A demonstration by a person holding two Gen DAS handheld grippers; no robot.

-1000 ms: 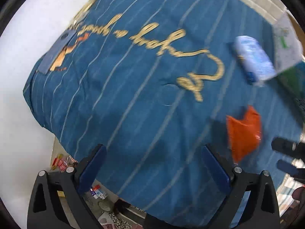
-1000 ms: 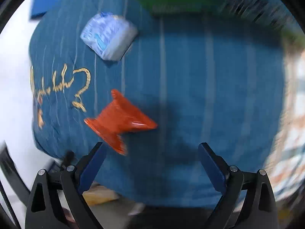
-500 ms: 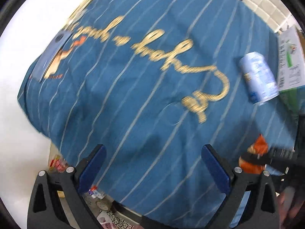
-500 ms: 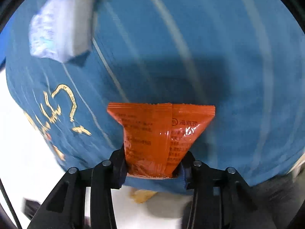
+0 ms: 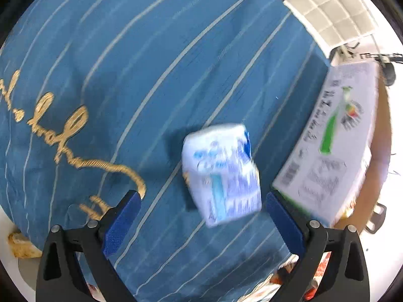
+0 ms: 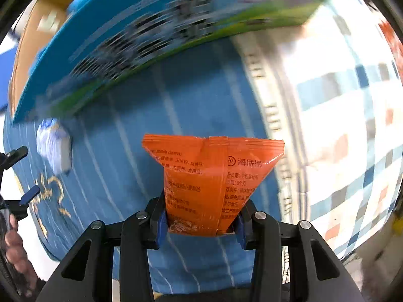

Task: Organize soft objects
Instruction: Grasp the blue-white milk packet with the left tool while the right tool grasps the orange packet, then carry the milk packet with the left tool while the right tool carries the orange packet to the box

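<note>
An orange snack packet point(image 6: 214, 176) stands up between the blue pads of my right gripper point(image 6: 200, 222), which is shut on its lower end and holds it above the blue striped cloth point(image 6: 201, 100). A white and blue soft pack point(image 5: 221, 173) lies on that cloth point(image 5: 151, 63); the right wrist view shows the same soft pack point(image 6: 54, 146) at far left. My left gripper point(image 5: 201, 224) hangs open above the pack, its blue pads wide apart on either side and not touching it.
A large printed carton point(image 5: 335, 136) lies at the cloth's right edge; the right wrist view shows this carton point(image 6: 151, 37) blurred across the top. A checked cloth point(image 6: 340, 125) lies to the right. A hand point(image 6: 15, 246) holds the left gripper at far left.
My right gripper closed on the orange packet and lifted it toward the carton. My left gripper swept right across the cloth until the white and blue pack came between its open jaws.
</note>
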